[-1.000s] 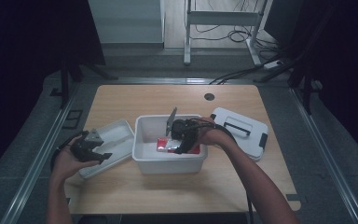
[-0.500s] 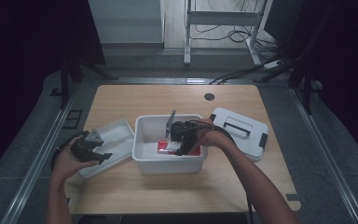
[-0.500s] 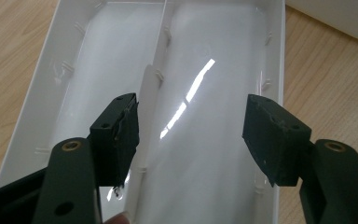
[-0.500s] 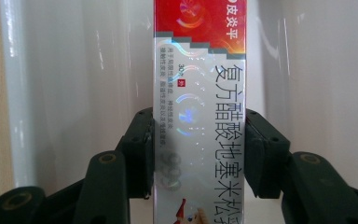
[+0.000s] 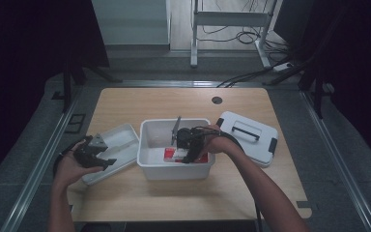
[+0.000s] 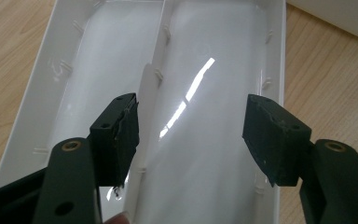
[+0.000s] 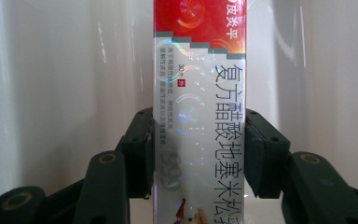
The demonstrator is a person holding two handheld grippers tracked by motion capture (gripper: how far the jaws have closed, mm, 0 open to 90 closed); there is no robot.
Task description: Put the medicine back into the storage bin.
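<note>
Since the earlier frame the right tool [image 5: 189,155] has sunk slightly deeper into the white bin [image 5: 147,166], jaws clamped on the red-and-silver carton [image 7: 199,116]. The left tool [image 6: 191,135] hovers, jaws apart, over the divided tray [image 6: 272,70] on the desk [image 5: 125,104].

bench [image 5: 125,203]: light wood | on it: divided white tray [image 5: 121,140] left, white bin [image 5: 174,169] middle, white lid [image 5: 249,137] right

Glossy white plastic tray [image 6: 214,70], shiny foil-printed carton [image 7: 199,116], matt pale wood table [image 5: 140,104], smooth white plastic bin [image 5: 147,145]
</note>
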